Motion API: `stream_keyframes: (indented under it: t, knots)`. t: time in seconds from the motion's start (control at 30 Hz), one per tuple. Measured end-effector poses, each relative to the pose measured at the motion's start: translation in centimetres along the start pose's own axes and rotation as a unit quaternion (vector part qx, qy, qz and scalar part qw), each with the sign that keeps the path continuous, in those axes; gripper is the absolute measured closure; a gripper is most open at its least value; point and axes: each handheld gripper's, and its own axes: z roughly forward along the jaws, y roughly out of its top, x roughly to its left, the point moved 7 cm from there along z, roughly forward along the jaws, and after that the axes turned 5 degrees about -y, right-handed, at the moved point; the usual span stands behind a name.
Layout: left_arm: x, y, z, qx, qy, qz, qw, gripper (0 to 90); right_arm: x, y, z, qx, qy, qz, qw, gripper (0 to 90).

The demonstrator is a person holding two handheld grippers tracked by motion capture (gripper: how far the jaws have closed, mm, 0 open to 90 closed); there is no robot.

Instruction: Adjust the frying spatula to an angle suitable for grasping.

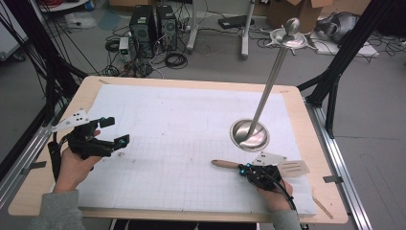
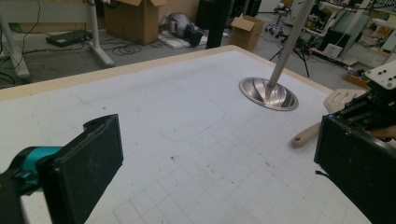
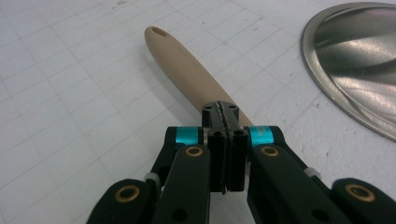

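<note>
Now, view by view:
High view, left: my left claw (image 1: 114, 130) hovers over the bench (image 1: 201, 84) near its left edge, jaws wide apart with nothing between them.
High view, right: my right claw (image 1: 245, 168) sits on the wooden spatula (image 1: 225, 164), whose handle pokes out leftward and whose slotted blade lies to the right of my hand.
High view, stand: a steel post base (image 1: 249, 135) rests just beyond the spatula, its pole leaning up and away.
Left gripper view: my own two jaws frame the gridded mat (image 2: 187, 140); across it lie the spatula (image 2: 308, 133), the post base (image 2: 268, 93) and my other hand's claw.
Right gripper view: my right claw (image 3: 226, 122) is fully closed, pads meeting directly above the spatula handle (image 3: 180, 56); whether they pinch it I cannot tell. The base rim (image 3: 345, 60) curves at right.
</note>
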Motion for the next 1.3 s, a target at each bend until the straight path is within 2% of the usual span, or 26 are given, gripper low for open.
stream_keyframes:
  t: [0.7, 1.3]
  knots:
    - [-0.2, -0.5, 0.6, 0.011, -0.003, 0.000, 0.9999, 1.7, -0.9, 0.6, 1.0, -0.001, -0.025, 0.019, 0.9995, 90.0]
    - [-0.2, -0.7, 0.8, 0.016, -0.003, 0.000, 0.9999, 1.7, -1.4, 0.8, 1.7, 0.008, -0.035, 0.030, 0.9989, 90.0]
